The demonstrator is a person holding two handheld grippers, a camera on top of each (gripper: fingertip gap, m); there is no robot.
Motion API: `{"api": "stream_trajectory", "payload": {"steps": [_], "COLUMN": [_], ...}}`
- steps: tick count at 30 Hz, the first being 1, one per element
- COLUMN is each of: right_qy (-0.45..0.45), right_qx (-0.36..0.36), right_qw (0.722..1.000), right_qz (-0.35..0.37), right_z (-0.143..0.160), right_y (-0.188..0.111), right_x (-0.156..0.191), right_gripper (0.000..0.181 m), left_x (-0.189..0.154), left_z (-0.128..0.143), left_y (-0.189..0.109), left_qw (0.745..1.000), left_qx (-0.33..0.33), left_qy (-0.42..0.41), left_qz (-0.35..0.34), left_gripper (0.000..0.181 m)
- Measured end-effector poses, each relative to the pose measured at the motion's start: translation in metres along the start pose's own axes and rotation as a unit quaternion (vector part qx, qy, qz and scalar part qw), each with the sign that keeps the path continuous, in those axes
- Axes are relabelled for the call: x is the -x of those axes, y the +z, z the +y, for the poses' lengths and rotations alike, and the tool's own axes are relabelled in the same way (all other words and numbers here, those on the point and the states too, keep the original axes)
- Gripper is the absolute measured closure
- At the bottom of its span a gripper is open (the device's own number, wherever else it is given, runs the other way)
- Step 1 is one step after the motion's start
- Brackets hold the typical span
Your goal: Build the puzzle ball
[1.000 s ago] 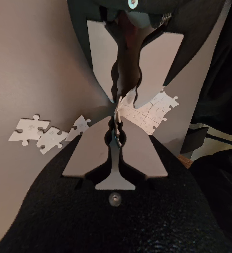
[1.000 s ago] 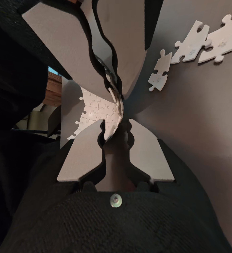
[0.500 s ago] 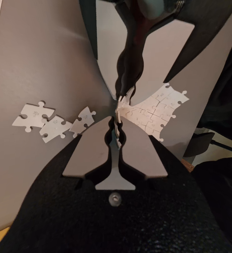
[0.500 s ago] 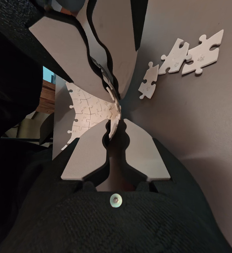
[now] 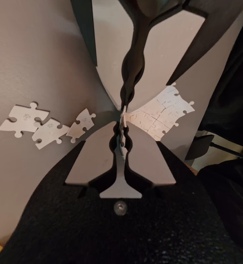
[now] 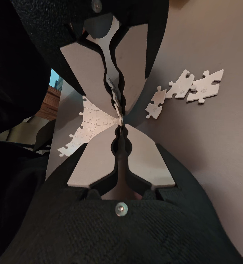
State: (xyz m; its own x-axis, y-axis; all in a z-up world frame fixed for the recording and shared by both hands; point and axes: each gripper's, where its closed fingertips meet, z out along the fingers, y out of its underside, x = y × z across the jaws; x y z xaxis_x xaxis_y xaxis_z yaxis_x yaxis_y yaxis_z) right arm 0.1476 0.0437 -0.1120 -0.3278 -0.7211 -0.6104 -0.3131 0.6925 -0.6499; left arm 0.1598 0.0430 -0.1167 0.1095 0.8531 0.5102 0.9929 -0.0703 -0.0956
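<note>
A curved white section of joined puzzle pieces (image 5: 161, 114) is held edge-on between both grippers above the grey table (image 5: 32, 57). My left gripper (image 5: 121, 125) is shut on its rim from below in the left wrist view. My right gripper (image 5: 124, 107) comes in from the top there, shut on the same rim just beyond. In the right wrist view my right gripper (image 6: 121, 126) is at the bottom, the left gripper (image 6: 120, 112) is above it, and the section (image 6: 92, 124) fans out to the left. Three loose white pieces (image 5: 49, 131) lie on the table.
The loose pieces lie in a row left of the grippers in the left wrist view, and right of them in the right wrist view (image 6: 179, 87). The table edge (image 5: 189, 142) runs close behind the held section. A dark chair base (image 5: 199, 147) and wooden furniture (image 6: 50, 105) lie beyond. Both grippers' tips are close together, under 4 cm apart.
My right gripper's fingers have closed onto the rim of the puzzle section. Both grippers have shifted slightly over the table, so the loose pieces sit differently in view.
</note>
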Motion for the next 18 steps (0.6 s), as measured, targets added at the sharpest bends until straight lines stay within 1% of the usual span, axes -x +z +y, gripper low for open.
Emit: {"api": "stream_trajectory", "payload": {"steps": [7, 11, 15, 18], "right_qy": [0.001, 0.01, 0.021, 0.027], "right_qx": [0.016, 0.018, 0.015, 0.014], "right_qw": [1.0, 1.0, 1.0, 1.0], "right_qz": [-0.005, -0.011, -0.008, -0.008], "right_z": [0.005, 0.005, 0.005, 0.005], "right_y": [0.005, 0.005, 0.006, 0.006], "right_x": [0.001, 0.001, -0.001, -0.002], "right_gripper": [0.179, 0.178, 0.178, 0.178], "left_x": [-0.002, -0.006, -0.004, -0.004], "left_z": [-0.001, -0.001, -0.005, -0.004], "left_y": [0.0, -0.005, -0.016, -0.023], "left_qw": [1.0, 0.999, 0.993, 0.985], "left_qx": [-0.023, -0.051, -0.115, -0.168], "left_qy": [-0.005, -0.004, -0.013, -0.038], "left_qz": [0.005, 0.003, -0.021, -0.022], "left_gripper": [0.17, 0.169, 0.167, 0.166]}}
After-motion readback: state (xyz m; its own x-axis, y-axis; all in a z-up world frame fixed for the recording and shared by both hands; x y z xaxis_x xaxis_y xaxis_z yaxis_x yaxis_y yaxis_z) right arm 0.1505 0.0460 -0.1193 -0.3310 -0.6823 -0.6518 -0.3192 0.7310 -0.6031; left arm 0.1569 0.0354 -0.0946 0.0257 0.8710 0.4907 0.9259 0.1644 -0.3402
